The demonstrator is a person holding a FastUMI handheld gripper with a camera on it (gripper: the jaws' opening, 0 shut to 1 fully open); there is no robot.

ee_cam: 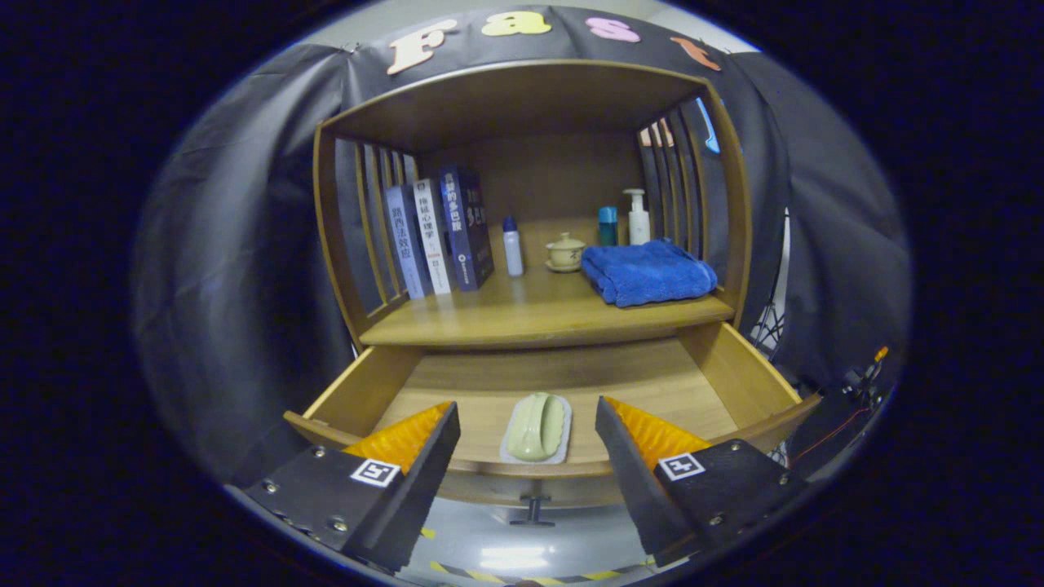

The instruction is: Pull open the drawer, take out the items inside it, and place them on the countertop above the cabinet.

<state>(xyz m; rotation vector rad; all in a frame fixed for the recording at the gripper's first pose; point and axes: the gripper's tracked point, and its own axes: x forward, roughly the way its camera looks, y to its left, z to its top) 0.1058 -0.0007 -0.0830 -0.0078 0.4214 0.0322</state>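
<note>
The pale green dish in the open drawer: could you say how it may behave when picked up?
The pale green dish looks glazed, so probably slippery, rigid and breakable. Its domed top may be a loose lid that could shift. The hand-held gripper is open, its fingers either side.

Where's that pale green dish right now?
The pale green dish lies on the floor of the open drawer, near its front edge, just ahead of the open gripper and between its fingers, below the countertop.

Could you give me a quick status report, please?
Gripper open, fingers either side of pale green dish. Drawer pulled open, dish inside. Nothing blocking.
</note>
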